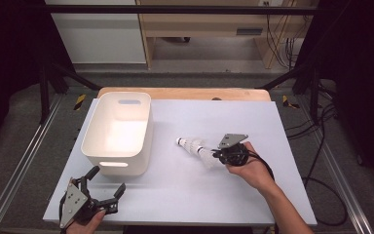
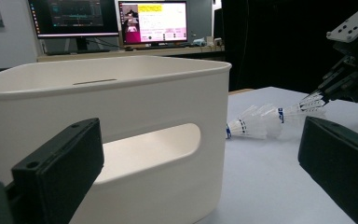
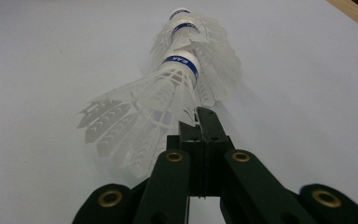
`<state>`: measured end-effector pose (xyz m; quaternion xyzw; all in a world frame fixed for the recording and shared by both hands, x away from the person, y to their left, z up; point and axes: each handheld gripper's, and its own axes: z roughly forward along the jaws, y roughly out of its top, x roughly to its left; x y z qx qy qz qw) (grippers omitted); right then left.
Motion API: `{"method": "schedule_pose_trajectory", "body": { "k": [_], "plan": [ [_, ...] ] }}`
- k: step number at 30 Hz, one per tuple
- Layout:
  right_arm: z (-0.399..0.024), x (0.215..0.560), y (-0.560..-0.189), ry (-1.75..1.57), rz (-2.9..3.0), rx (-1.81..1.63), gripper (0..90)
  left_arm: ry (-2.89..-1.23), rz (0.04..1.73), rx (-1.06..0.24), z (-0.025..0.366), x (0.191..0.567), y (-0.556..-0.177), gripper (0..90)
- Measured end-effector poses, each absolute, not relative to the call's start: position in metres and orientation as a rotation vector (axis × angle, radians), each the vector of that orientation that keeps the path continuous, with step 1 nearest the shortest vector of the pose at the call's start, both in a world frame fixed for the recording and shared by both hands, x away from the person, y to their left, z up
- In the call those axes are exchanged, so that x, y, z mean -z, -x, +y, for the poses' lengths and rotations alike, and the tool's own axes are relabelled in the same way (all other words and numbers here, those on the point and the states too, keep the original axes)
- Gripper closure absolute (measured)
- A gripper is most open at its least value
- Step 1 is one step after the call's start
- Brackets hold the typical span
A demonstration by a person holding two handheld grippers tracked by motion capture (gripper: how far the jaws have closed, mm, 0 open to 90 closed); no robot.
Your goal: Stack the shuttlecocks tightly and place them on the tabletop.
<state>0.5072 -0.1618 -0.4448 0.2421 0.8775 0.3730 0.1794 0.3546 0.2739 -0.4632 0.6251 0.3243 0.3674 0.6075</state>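
Showing, from largest to smallest, the elements of the scene. The pale grey rectangular tabletop [image 1: 253, 195] carries everything; a strip of light wooden board [image 1: 185, 92] shows along its far edge. On the left half of the tabletop stands the white rectangular plastic bin [image 1: 97, 146] with rounded corners and slotted handle cut-outs; it is upright and its interior appears bare. In the left gripper view the near wall of the bin [image 2: 168, 93] stands close in front, its handle slot facing the camera.

The left tongs [image 1: 108, 187] rest at the near left corner of the tabletop, just in front of the bin and apart from it, held by the person's left hand [image 1: 90, 224]; the two black jaws stand wide apart with nothing between them, and the left gripper view confirms the wide gap.

The right tongs [image 1: 216, 155] lie right of centre, held low over the tabletop by the person's right hand [image 1: 248, 168]. Their jaws are pressed together on the skirt edge of the nearest piece in the stack of white plastic shuttlecocks with blue-banded cork heads [image 1: 195, 147].

The stack of shuttlecocks [image 3: 177, 79], nested one into another, lies on its side on the tabletop between the bin and the right tongs, well apart from the bin, heads pointing away from the tongs toward the bin.
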Motion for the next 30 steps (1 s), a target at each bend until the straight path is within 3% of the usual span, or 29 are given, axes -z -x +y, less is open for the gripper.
{"method": "schedule_pose_trajectory", "body": {
  "k": [30],
  "plan": [
    [-0.154, 0.459, -0.522, -0.683, 2.478, -1.042, 90.0, -1.446, 0.749, -0.846, 0.276, 0.463, -0.355, 0.3]
  ]
}}
